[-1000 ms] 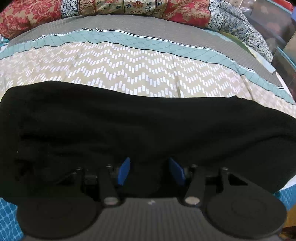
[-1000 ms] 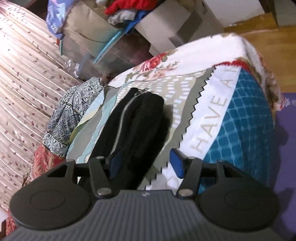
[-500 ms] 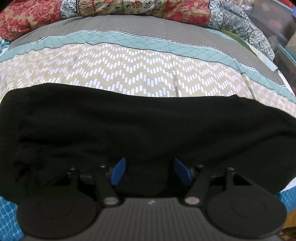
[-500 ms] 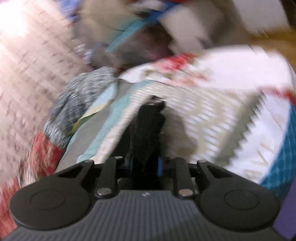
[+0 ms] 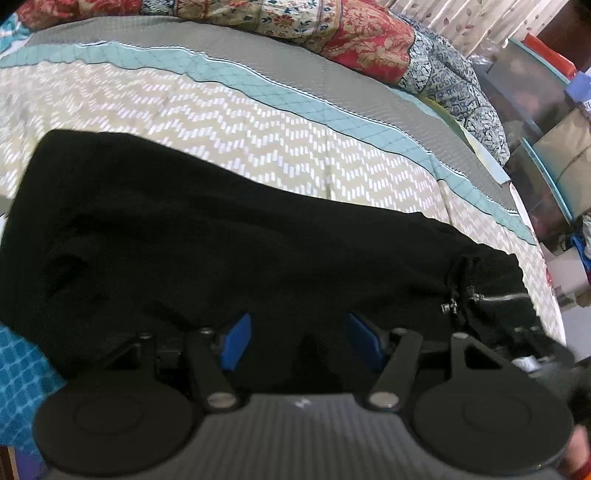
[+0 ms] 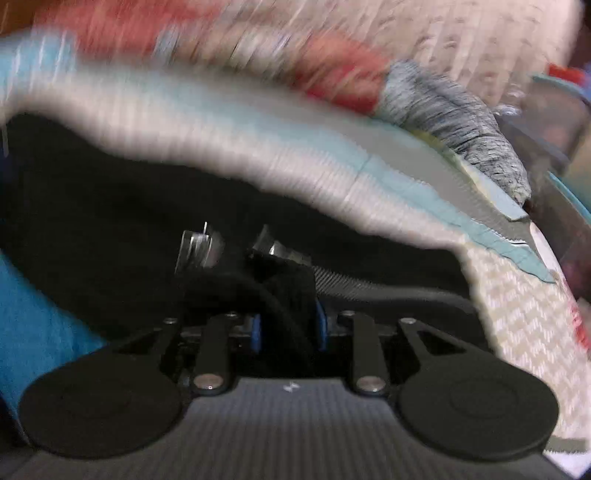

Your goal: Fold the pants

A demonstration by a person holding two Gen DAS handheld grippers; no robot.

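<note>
The black pants [image 5: 221,251] lie in a long band across the patterned bedspread [image 5: 258,140]. My left gripper [image 5: 300,347] hovers low over their near edge, its blue pads [image 5: 236,343] wide apart and bare, open. The zip end of the pants [image 5: 448,306] is bunched up at the right of the left wrist view. The right wrist view is motion-blurred. There my right gripper [image 6: 289,328] pinches a fold of black pants [image 6: 291,295] between its blue pads, though the jaws are opening slightly. Metal zip parts [image 6: 199,243] stick up just past the fingertips.
A rolled red floral quilt [image 5: 351,33] and a blue-grey patterned cloth [image 5: 458,85] lie along the far side of the bed. Storage bins and boxes [image 5: 546,122] stand beyond the right edge. The blue checked bedspread border [image 5: 22,369] hangs at the near left.
My right gripper shut on the zip end of the pants, rolled, and swung fast across the bed with it. My left gripper opened a little wider and lifted slightly off the pants.
</note>
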